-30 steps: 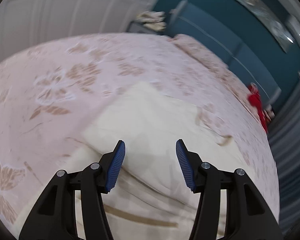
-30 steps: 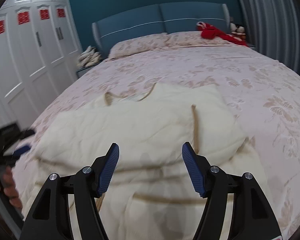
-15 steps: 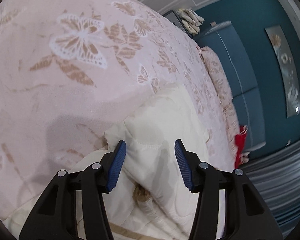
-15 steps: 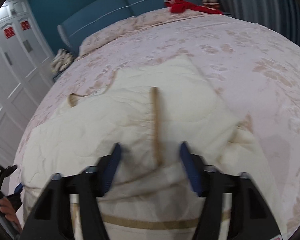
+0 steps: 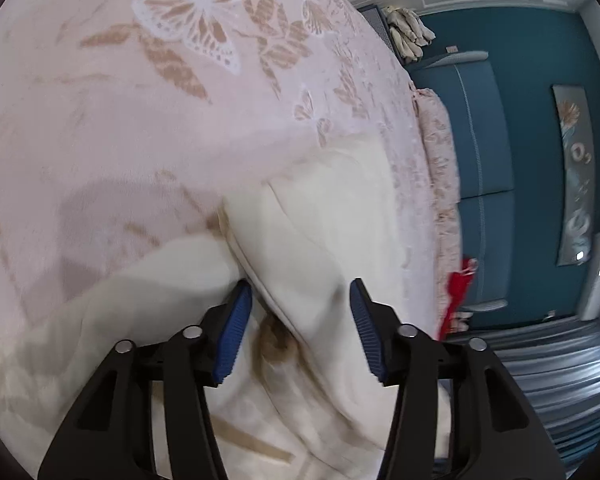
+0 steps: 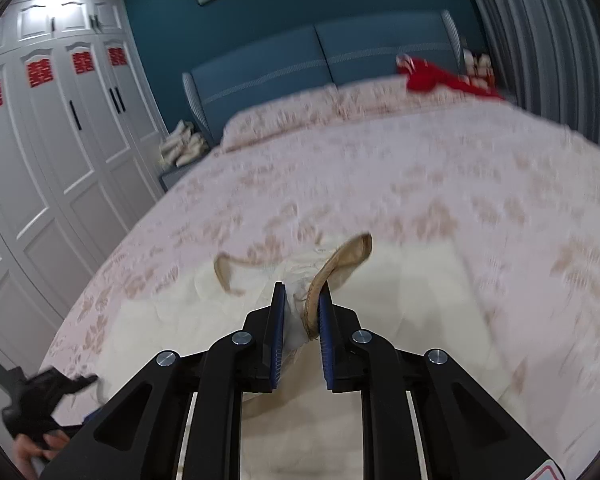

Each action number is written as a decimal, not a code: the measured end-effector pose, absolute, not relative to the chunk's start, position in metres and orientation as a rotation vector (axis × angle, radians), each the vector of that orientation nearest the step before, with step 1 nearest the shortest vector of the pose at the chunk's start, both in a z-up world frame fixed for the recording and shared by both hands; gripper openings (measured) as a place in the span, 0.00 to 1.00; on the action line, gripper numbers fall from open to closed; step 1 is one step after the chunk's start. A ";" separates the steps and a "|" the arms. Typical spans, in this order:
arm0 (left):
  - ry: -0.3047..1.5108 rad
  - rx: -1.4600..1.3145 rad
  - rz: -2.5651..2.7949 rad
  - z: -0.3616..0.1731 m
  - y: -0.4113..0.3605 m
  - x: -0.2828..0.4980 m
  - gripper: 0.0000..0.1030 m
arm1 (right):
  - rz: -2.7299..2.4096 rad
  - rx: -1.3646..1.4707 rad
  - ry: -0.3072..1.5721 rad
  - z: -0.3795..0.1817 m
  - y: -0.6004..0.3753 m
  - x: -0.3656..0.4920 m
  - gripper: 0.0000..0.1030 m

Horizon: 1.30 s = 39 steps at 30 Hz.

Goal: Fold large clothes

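Since the earlier frames the right claw (image 6: pixel 302 304) has been closing and now pinches a bunch of the cream garment (image 6: pixel 420 280) with its tan trim (image 6: pixel 340 258). The fabric has been gathered up between its blue pads, where before it lay flat under wide-set jaws. The left claw (image 5: pixel 296 312) has rolled and dropped closer to the cloth, its jaws narrowing only slightly.

Left wrist view: the pink floral bedspread (image 5: pixel 160 100) fills the left and upper field. The cream garment (image 5: pixel 332 208) lies on it at lower centre, one padded, seamed edge raised as a ridge that runs down between the left claw's jaws. These jaws stand apart on either side of the ridge. The left pad (image 5: pixel 234 332) lies against or just beside the fabric; the right pad is clear of it. A brownish patch (image 5: pixel 274 338) shows in the fold between them. At right are the blue headboard (image 5: pixel 480 128) and a red item (image 5: pixel 458 292) near the pillows.

Right wrist view: white wardrobe doors (image 6: pixel 60 152) at left. At lower left the other claw (image 6: pixel 76 384) is seen with a hand (image 6: pixel 32 450) on its grip, at the garment's near-left edge. At centre the right claw is clamped on the garment, and a loop of trim arches up from its jaws. The bedspread (image 6: pixel 500 184) extends right, blurred.
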<state>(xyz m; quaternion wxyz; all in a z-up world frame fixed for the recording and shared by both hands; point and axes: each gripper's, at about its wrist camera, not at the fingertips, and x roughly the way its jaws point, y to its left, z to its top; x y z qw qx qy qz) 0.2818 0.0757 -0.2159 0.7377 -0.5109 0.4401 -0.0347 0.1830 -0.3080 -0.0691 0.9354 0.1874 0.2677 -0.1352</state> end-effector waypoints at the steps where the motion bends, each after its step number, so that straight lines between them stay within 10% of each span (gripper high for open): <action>1: 0.975 -1.132 -0.075 -0.217 0.077 0.283 0.44 | -0.276 0.382 0.534 -0.063 -0.310 0.183 0.14; 13: 0.914 -0.882 0.000 -0.198 0.080 0.298 0.09 | -0.355 0.376 0.630 -0.094 -0.341 0.169 0.06; 26: 0.884 -0.637 0.050 -0.204 0.067 0.289 0.07 | -0.398 0.361 0.834 -0.189 -0.337 0.161 0.04; 39: 0.719 -0.318 0.022 -0.136 0.032 0.249 0.21 | -0.380 0.286 0.707 -0.127 -0.283 0.141 0.17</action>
